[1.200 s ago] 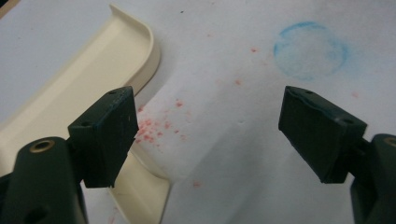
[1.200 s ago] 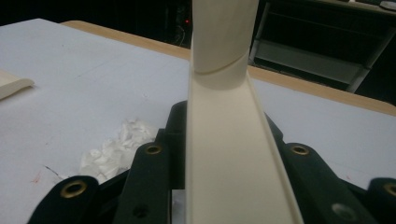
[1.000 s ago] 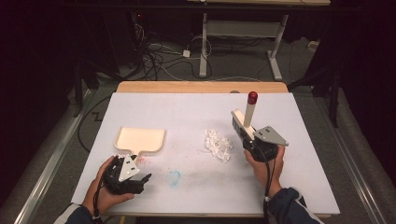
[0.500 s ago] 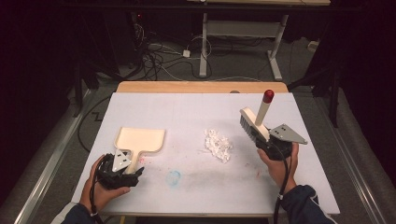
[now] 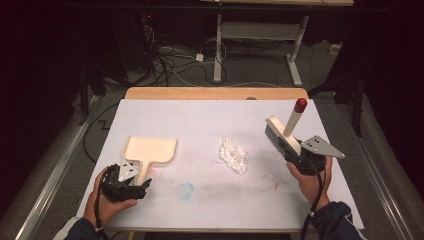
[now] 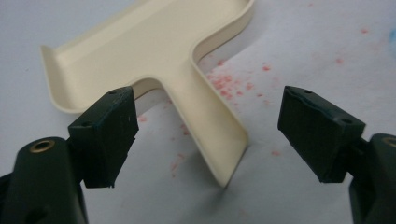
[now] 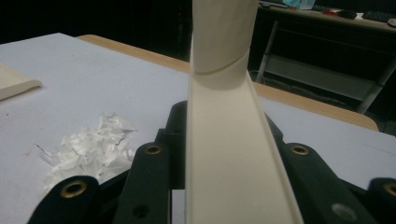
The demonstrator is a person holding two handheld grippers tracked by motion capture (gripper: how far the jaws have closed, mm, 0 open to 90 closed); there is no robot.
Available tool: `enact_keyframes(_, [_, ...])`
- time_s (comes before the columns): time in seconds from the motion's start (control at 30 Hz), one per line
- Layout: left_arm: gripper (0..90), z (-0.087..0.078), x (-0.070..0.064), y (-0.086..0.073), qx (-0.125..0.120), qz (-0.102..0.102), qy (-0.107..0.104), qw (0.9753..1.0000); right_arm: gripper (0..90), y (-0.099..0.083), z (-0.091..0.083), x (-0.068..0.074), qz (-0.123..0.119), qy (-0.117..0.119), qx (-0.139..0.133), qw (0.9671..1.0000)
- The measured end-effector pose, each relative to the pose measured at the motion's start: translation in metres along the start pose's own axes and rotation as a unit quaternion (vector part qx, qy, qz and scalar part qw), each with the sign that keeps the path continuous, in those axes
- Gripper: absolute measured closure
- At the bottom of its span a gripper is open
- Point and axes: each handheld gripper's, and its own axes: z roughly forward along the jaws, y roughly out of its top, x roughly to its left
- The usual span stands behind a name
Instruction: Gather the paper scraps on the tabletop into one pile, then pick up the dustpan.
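A cream dustpan point(image 5: 150, 149) lies flat at the table's left, its handle pointing at my left gripper point(image 5: 140, 182). In the left gripper view that gripper point(image 6: 215, 135) is open, and the end of the dustpan's handle point(image 6: 219, 140) lies between the jaws without touching them. A pile of white paper scraps point(image 5: 234, 155) sits mid-table. To its right, my right gripper point(image 5: 294, 151) is shut on a cream brush point(image 5: 281, 137) with a red-tipped handle, held tilted above the table. In the right gripper view the brush point(image 7: 229, 154) runs up between the jaws, with the paper scraps point(image 7: 93, 149) to its left.
The white table point(image 5: 210, 115) has a wooden far edge, a faint blue ring point(image 5: 186, 190) near the front, and red specks point(image 6: 224, 81) beside the dustpan's handle. Cables and desk legs point(image 5: 218, 50) stand on the floor beyond the table.
My right gripper has carried the brush to the right, away from the paper scraps. The left gripper has shifted slightly left at the dustpan's handle.
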Motion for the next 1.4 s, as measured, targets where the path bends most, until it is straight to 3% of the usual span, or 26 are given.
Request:
enact_keyframes(0.1, [19.4,0.003,0.004,0.001,0.012,-0.022,0.004,0.9997,67.4,0.000,0.000,0.000,-0.004,0.001,0.000,1.0000])
enact_keyframes(0.3, [19.4,0.010,0.010,-0.002,0.032,-0.059,-0.014,0.9976,67.4,0.002,0.000,0.001,-0.011,-0.001,-0.003,0.9999])
enact_keyframes(0.43, [19.3,0.019,0.015,-0.005,0.050,-0.087,-0.033,0.9944,67.4,0.002,-0.001,0.002,-0.009,0.000,-0.003,1.0000])
enact_keyframes(0.63, [18.3,0.028,0.025,-0.003,0.043,-0.127,-0.059,0.9892,67.4,-0.002,0.001,0.003,-0.006,-0.002,0.004,1.0000])
enact_keyframes(0.8, [18.7,0.035,0.024,0.002,0.035,-0.148,-0.042,0.9874,67.4,-0.003,0.001,0.004,-0.003,0.001,0.002,1.0000])
enact_keyframes(0.83, [22.3,0.035,0.025,0.003,0.029,-0.169,-0.032,0.9847,67.4,-0.003,0.001,0.005,-0.003,0.001,0.003,1.0000])
enact_keyframes(0.93, [34.6,0.038,0.025,0.007,0.024,-0.193,-0.012,0.9809,67.4,-0.004,0.002,0.006,-0.004,0.006,0.004,1.0000])
enact_keyframes(1.03, [38.8,0.042,0.022,0.013,0.027,-0.187,0.001,0.9820,67.4,-0.004,0.003,0.007,-0.001,0.008,0.007,0.9999])
enact_keyframes(1.27, [56.9,0.046,0.021,0.020,0.025,-0.177,-0.004,0.9839,67.4,-0.005,0.005,0.007,-0.001,0.010,0.012,0.9999])
enact_keyframes(1.4, [62.7,0.047,0.021,0.022,0.029,-0.165,-0.005,0.9858,67.3,-0.006,0.004,0.007,-0.001,0.013,0.012,0.9998])
